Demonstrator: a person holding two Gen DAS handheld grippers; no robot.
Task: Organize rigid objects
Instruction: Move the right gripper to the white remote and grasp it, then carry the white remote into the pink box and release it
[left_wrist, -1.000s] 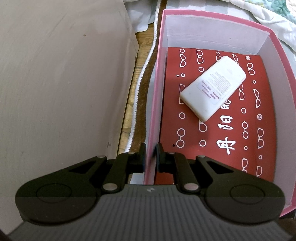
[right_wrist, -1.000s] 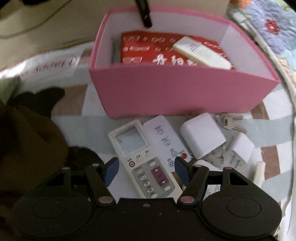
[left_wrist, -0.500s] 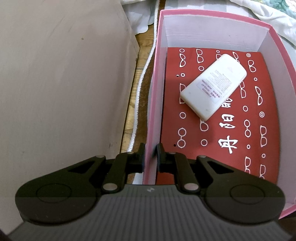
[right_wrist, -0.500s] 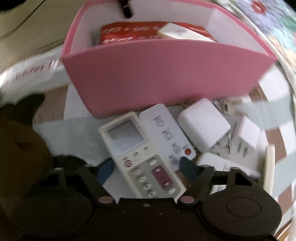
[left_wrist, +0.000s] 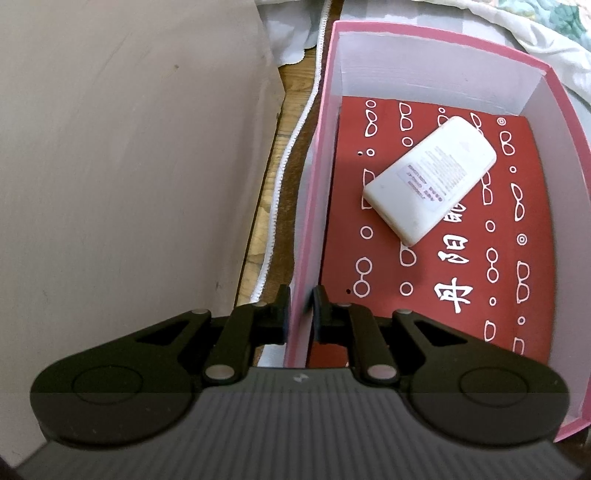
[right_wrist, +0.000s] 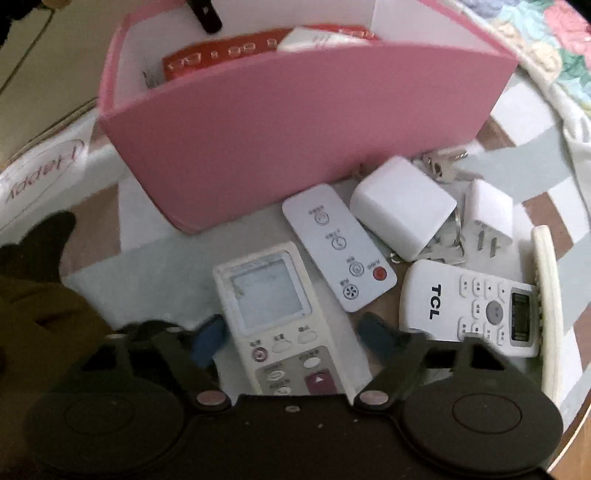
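Note:
My left gripper (left_wrist: 300, 306) is shut on the left wall of the pink box (left_wrist: 308, 206). Inside the box lies a white remote (left_wrist: 430, 179), face down on a red patterned sheet (left_wrist: 436, 266). In the right wrist view the pink box (right_wrist: 295, 122) stands behind several loose items. My right gripper (right_wrist: 291, 332) is open, its fingers on either side of a white remote with a screen (right_wrist: 273, 314). Beside it lie a slim white remote with a red button (right_wrist: 338, 254), a TCL remote (right_wrist: 469, 306), a white charger block (right_wrist: 402, 206) and a small white plug (right_wrist: 489, 218).
Keys (right_wrist: 443, 166) lie behind the chargers. A cream object (right_wrist: 550, 295) lies on edge at the right. A dark cloth (right_wrist: 37, 288) lies at the left. A beige surface (left_wrist: 129, 166) fills the left of the left wrist view; quilted bedding (right_wrist: 546, 40) lies at the far right.
My right gripper has moved down and forward over the screen remote, and the TCL remote has come into view. My left gripper keeps its hold on the box wall.

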